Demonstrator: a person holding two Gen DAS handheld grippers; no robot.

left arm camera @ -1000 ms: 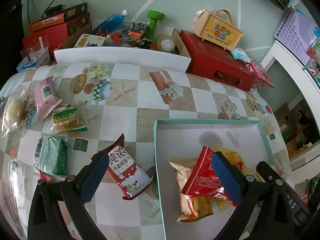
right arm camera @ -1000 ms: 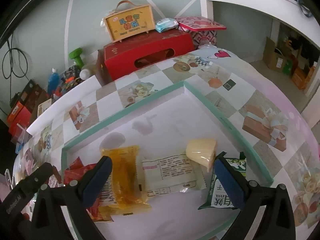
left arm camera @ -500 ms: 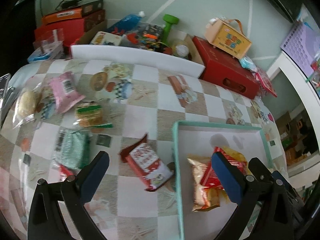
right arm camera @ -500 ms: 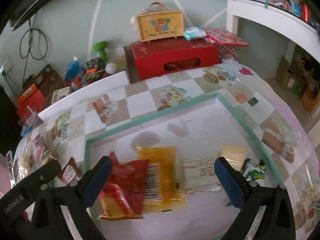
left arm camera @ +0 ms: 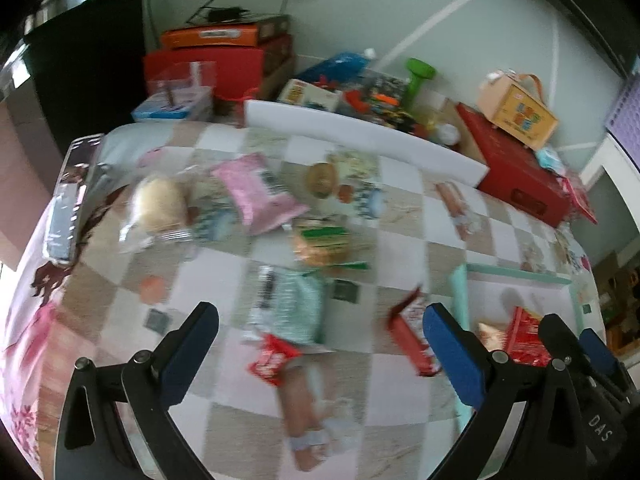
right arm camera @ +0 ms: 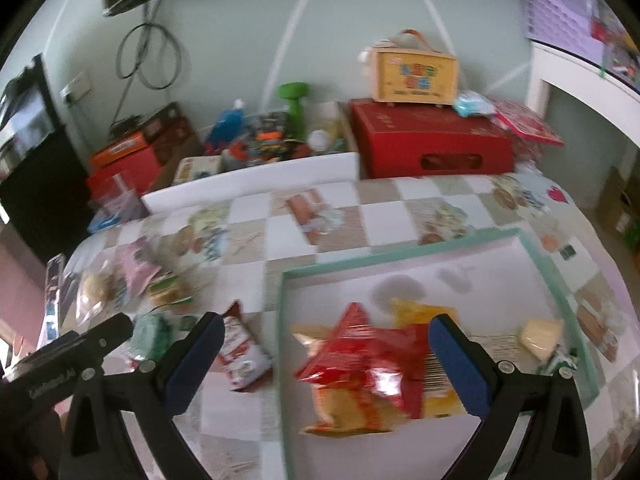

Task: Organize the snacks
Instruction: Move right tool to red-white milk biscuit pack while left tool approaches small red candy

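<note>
The left hand-held gripper (left arm camera: pixel 316 344) hangs wide and empty over loose snacks on the worktop, the small red packet (left arm camera: pixel 272 360) lying just ahead between its jaws, while the right hand-held gripper (right arm camera: pixel 320 356), also wide, sits above the tray (right arm camera: pixel 400 258).

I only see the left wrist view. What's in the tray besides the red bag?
Observer: A yellow packet lies behind the red bag, partly under it.
Operator: Anything on the tray's right side?
Observer: Yes, a pale wedge lies near the right rim of the tray, with a green packet beside it.
Operator: Is the right gripper holding anything?
Observer: No, the right gripper is open and grips nothing.
</note>
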